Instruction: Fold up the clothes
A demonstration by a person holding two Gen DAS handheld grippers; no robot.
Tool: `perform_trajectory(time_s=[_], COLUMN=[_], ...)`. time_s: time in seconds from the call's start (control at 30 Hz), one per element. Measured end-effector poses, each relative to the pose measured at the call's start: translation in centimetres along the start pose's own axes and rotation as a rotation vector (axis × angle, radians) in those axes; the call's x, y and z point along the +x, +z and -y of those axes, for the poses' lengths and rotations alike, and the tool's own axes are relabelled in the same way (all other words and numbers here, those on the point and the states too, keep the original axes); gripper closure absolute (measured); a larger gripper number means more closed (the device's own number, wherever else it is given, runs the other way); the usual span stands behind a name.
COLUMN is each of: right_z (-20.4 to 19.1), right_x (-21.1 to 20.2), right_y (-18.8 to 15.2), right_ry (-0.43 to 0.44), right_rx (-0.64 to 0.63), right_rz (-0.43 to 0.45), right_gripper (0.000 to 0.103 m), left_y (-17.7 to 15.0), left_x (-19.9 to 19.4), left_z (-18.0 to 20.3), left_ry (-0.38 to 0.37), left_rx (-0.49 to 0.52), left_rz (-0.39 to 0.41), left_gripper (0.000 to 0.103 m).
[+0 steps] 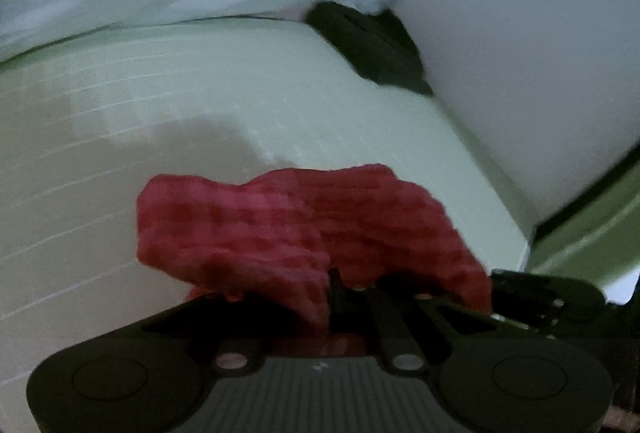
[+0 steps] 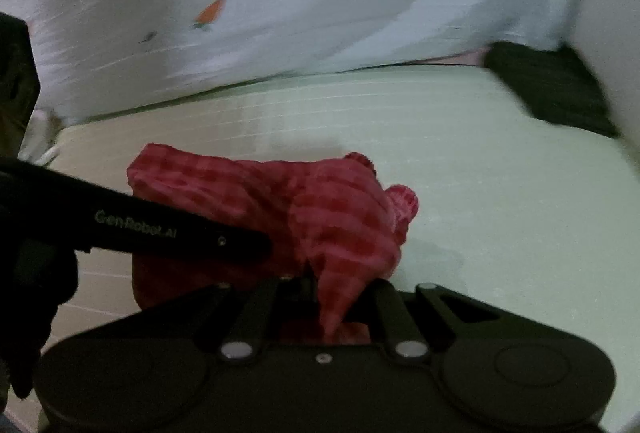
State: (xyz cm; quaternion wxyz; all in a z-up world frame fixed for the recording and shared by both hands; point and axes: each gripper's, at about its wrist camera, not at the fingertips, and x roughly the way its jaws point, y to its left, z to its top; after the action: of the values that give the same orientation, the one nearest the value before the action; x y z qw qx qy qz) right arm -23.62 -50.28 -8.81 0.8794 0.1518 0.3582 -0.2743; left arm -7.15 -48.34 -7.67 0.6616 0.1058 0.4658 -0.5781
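One red-and-pink checked cloth garment (image 1: 304, 229) bunches just ahead of both tongs, over the pale green ribbed mattress (image 1: 120, 121). The left tongs (image 1: 340, 289) and right tongs (image 2: 316, 285) are each clamped on its fabric. Beyond them lie one white carrot-print sheet (image 2: 208, 13), then one dark crumpled cloth (image 2: 552, 89).

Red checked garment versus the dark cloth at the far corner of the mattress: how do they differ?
The red checked garment is bright and patterned; the dark cloth looks plain. The garment is clamped by both the left gripper and the right gripper; the dark cloth lies untouched. The garment is near the cameras, the dark cloth far. Both are bunched, unfolded.
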Motion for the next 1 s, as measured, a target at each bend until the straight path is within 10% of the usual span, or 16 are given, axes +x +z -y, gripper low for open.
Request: perform_trajectory(time_s=[0.23,0.37,0.57,0.63,0.73,0.8,1.0], right_z=[6.6,9.7,13.6,14.1,14.3,14.3,18.7], right_x=[0.3,3.1,7.4,8.6,10.1,10.8,11.3], right_y=[-2.5,-2.6,-1.5,-0.4,1.1,1.7,4.8], right_ry=[-0.091,-0.087,0.067,0.125,0.243,0.292,0.298], right_rx=[0.158,0.170,0.167,0.100,0.025,-0.030,-0.055], right_rz=[-0.062,-0.120,-0.185,-0.197,-0.224,-0.228,-0.166], right_gripper=[0.090,0.040,0.030,0.033,0.065,0.084,0.091], left_y=[-0.8,-0.9,-0.5,-0.4,0.4,1.1,6.2], left_x=[4.1,6.8,9.5,10.0,11.1,12.0,15.2], left_z=[1.2,1.1,1.6,1.9,2.8,3.6,6.3], left_ry=[0.089,0.165,0.197,0.201,0.209,0.215,0.126], left_rx=[-0.001,-0.094,-0.213,-0.246,-0.267,-0.271,-0.254], left_rz=[-0.054,-0.061,-0.017,0.000,0.007,0.007,0.055], left_gripper=[0.062,0.042,0.043,0.058,0.089,0.092,0.095])
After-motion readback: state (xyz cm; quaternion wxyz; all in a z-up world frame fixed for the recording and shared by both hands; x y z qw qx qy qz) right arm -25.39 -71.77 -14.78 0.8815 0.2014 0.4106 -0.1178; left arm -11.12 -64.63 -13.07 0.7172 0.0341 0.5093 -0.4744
